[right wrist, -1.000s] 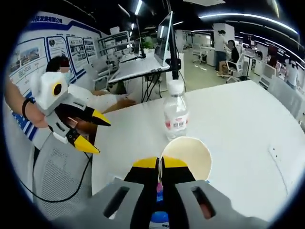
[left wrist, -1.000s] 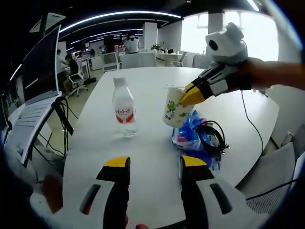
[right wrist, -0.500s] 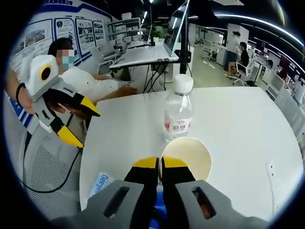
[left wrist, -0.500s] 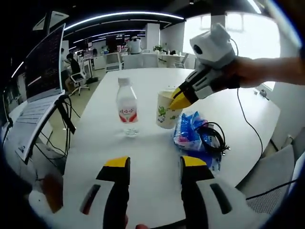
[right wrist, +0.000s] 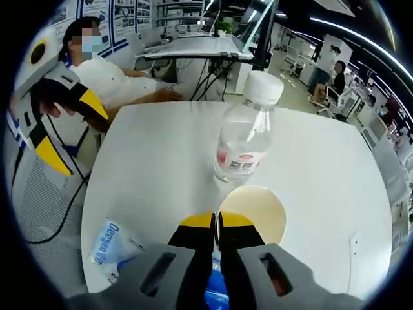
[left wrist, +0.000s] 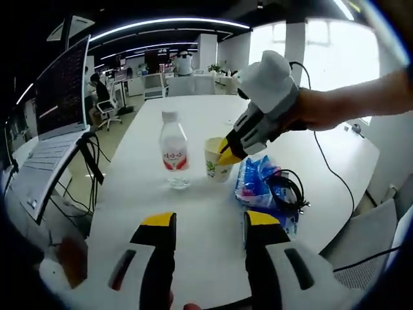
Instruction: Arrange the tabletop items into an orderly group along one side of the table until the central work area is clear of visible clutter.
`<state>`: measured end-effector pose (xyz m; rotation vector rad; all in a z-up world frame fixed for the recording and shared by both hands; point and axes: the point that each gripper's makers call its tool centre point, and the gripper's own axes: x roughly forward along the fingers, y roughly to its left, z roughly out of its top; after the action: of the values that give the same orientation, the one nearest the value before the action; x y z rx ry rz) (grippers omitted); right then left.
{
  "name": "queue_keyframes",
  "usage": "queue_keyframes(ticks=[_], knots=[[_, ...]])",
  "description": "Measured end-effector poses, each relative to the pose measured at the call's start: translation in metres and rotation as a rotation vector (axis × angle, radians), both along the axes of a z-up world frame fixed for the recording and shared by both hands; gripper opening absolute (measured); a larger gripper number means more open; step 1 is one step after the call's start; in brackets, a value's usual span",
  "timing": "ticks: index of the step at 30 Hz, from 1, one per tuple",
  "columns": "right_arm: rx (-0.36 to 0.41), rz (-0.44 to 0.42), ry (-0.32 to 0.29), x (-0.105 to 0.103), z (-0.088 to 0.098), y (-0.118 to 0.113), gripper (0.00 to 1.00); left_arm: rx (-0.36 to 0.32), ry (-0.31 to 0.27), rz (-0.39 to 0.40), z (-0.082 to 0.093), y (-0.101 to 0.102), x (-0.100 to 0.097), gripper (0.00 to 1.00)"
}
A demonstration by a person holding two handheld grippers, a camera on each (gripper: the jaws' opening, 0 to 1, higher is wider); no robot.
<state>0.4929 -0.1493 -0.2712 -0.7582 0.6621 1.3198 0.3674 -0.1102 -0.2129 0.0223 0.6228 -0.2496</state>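
A clear water bottle (left wrist: 174,152) with a red label stands upright on the white table (left wrist: 193,206). Just to its right is a paper cup (left wrist: 216,161) with green print, and my right gripper (left wrist: 226,150) is shut on its rim. In the right gripper view the cup's open mouth (right wrist: 255,210) lies beyond my shut right gripper (right wrist: 216,223), with the bottle (right wrist: 244,139) right behind it. My left gripper (left wrist: 210,223) stands open with nothing in it at the near table edge. It also comes into the right gripper view as the left gripper (right wrist: 61,126).
A blue plastic packet (left wrist: 253,181) and a coiled black cable (left wrist: 287,187) lie to the right of the cup. The packet's corner (right wrist: 110,245) reaches the table edge. A desk with a monitor (left wrist: 58,90) stands to the left, and a seated person (right wrist: 110,71) is behind the table.
My right gripper has carried the cup leftward and lower, close beside the bottle. My left gripper has stayed open in place.
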Motion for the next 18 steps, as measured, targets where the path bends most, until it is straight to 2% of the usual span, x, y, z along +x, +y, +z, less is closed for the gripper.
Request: queue_keyframes(ticks=[9, 18], knots=[[-0.033, -0.004, -0.019, 0.005, -0.013, 0.004, 0.00, 0.001, 0.003, 0.010, 0.000, 0.004, -0.005, 0.41], [-0.037, -0.016, -0.015, 0.008, -0.018, 0.005, 0.00, 0.001, 0.008, 0.018, -0.003, 0.007, -0.007, 0.41]])
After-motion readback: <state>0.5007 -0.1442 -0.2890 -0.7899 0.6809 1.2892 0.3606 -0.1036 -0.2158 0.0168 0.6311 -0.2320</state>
